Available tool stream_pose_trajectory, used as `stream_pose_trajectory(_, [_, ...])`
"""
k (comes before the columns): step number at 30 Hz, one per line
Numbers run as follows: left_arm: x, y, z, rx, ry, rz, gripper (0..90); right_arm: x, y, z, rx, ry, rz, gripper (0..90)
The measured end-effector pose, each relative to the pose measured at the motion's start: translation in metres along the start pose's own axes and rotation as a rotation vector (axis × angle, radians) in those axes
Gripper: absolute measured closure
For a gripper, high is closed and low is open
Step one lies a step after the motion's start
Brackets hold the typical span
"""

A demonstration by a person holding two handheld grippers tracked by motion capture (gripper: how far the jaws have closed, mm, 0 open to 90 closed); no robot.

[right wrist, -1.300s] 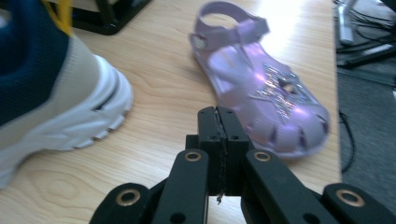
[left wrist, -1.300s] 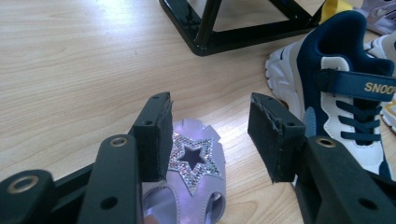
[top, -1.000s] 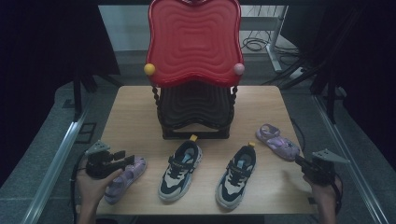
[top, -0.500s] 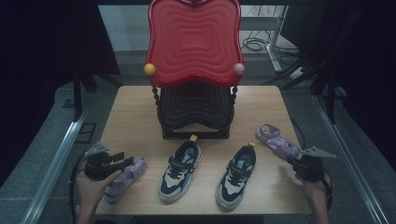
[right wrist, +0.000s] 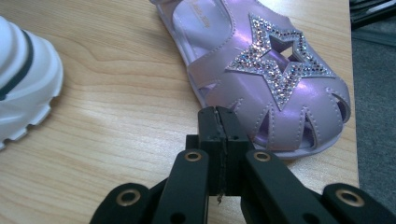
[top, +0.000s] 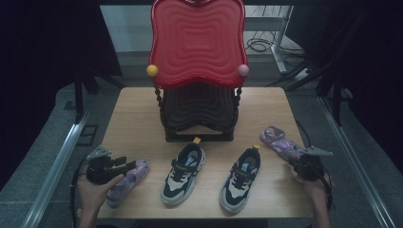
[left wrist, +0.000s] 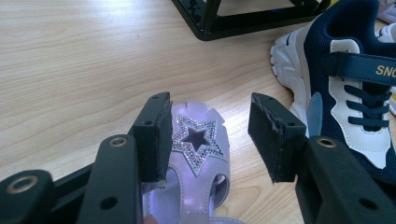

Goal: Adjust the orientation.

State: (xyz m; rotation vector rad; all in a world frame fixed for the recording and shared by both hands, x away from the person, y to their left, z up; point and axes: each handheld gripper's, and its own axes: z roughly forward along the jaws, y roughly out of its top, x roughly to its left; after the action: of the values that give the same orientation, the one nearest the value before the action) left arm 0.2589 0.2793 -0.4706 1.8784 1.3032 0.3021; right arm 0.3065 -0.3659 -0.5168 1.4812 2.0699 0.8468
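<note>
High view: you stand at a light wooden table (top: 138, 109) with a red wavy-faced rack on a black frame (top: 197, 45) at its middle; every place below is given from that rack.
Left gripper (top: 127, 165): your left hand (top: 92, 192) holds it at the near-left corner, well to the left of the rack and nearer you. Its jaws stand apart with nothing between the pads.
Left gripper view: your two black pads (left wrist: 156, 135) stand either side of the toe of a lilac sandal with a rhinestone star cut-out (left wrist: 198, 154), above it; whether they touch it you cannot tell.
Left sandal: it lies nearer you than the rack and to its left, toe pointing toward the rack.
Sneakers: two navy-and-white strapped sneakers, one (top: 183, 173) just in front of the rack's black base, the other (top: 241, 178) to its right, both nearer you.
Right gripper (top: 295, 162): your right hand (top: 316, 185) holds it to the right of the rack near the table's right edge. Its jaws are pressed together, holding nothing.
Right gripper view: your closed tips (right wrist: 218, 122) sit just beside the second lilac star sandal (right wrist: 275, 70), at the side of its toe.
Right sandal: right of the rack and slightly nearer you, close to the table's right edge.
</note>
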Motion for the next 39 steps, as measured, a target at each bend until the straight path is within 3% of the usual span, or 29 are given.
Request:
stream_pose_trajectory(11, [0.000, 0.000, -0.001, -0.002, 0.004, -0.004, 49.8, -0.006, 0.001, 0.005, 0.007, 0.006, 0.003, 90.0])
stream_pose_trajectory(26, [0.002, -0.002, 0.003, 0.019, 0.008, -0.003, 49.9, -0.018, 0.003, 0.008, 0.007, -0.045, 0.020, 90.0])
stream_pose_trajectory(32, [0.002, -0.002, 0.002, 0.016, 0.011, -0.008, 49.9, -0.019, 0.004, 0.008, 0.013, -0.043, 0.019, 90.0])
stream_pose_trajectory(39, [0.002, -0.002, 0.001, 0.017, 0.011, -0.005, 49.9, -0.025, 0.000, 0.004, 0.021, -0.068, 0.066, 90.0])
